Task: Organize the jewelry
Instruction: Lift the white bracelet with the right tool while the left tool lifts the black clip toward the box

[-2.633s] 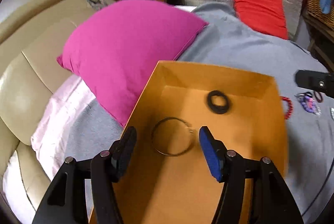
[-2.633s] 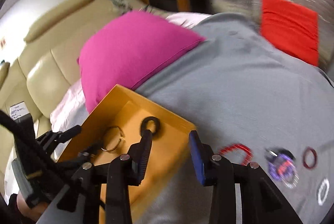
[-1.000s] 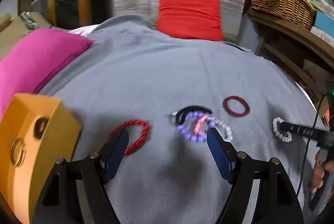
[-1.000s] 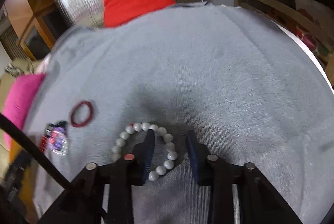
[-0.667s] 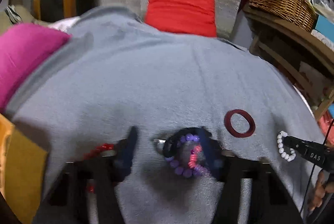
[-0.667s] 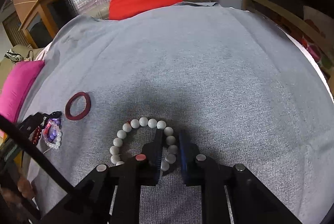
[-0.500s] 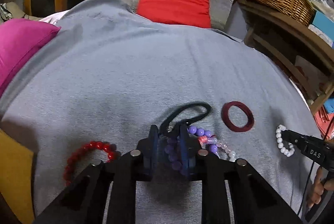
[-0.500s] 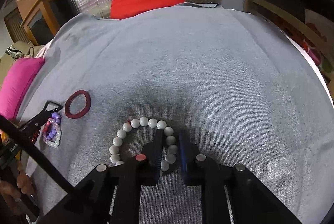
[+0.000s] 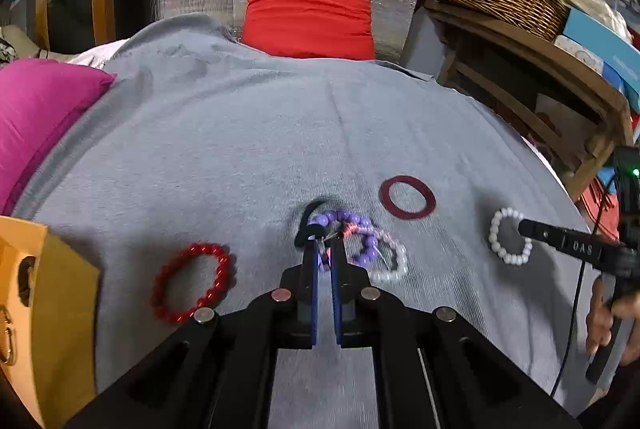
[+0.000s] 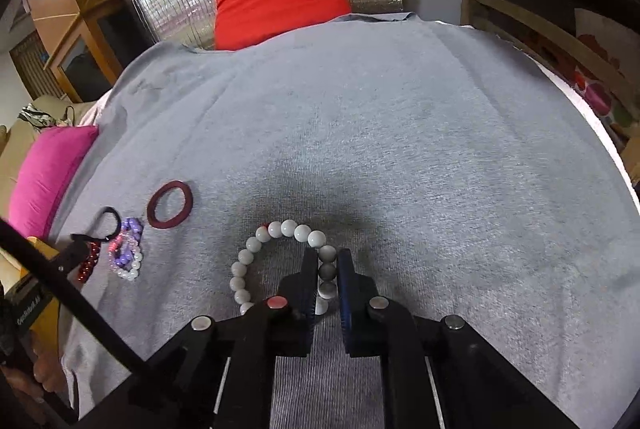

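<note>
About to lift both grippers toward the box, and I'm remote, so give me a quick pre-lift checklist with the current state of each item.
1. Right gripper shut on the white bead bracelet: ok, beads sit between the fingers.
2. Left gripper shut on the purple bead bracelet: ok, though exactly what is pinched is hard to see.
3. Left catch is a single piece: not ok; a black loop and a pale bead bracelet are tangled at the same spot.
4. Orange box has room: cannot tell, only a corner shows.
5. Red bead bracelet and dark red ring clear of both grippers: ok.
</note>
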The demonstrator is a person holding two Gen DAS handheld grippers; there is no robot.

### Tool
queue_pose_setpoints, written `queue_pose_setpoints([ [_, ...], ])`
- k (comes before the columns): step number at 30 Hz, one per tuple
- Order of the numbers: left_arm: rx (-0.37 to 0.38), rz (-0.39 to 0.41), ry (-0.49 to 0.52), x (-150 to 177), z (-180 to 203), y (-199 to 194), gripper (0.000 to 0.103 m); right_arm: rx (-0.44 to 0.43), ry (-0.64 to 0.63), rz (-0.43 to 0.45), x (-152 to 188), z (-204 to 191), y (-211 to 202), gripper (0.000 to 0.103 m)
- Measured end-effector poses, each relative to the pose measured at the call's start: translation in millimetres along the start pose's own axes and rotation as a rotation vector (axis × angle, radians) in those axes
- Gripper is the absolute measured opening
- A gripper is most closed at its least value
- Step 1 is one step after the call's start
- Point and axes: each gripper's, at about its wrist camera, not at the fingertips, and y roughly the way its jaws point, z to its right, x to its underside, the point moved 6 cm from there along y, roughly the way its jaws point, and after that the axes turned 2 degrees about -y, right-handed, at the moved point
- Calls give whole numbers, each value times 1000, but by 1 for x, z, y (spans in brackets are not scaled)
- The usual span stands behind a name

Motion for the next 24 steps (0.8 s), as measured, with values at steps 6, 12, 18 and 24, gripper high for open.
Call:
queue_pose_setpoints([
  [6,-1,-1,-26,6,-8,-21,6,-49,28,-13,5,2,-8,10],
  [12,-54,-37,-47,11,-23,-25,6,-82,34,-22,8,4,-17,10],
  [18,-111,-62,-15,17,-27,-6,49,-26,53,-80,12,12,-2,12],
  [24,-122,-48,97,16,-8,6,52,-27,63,-86,10,15,3,46],
])
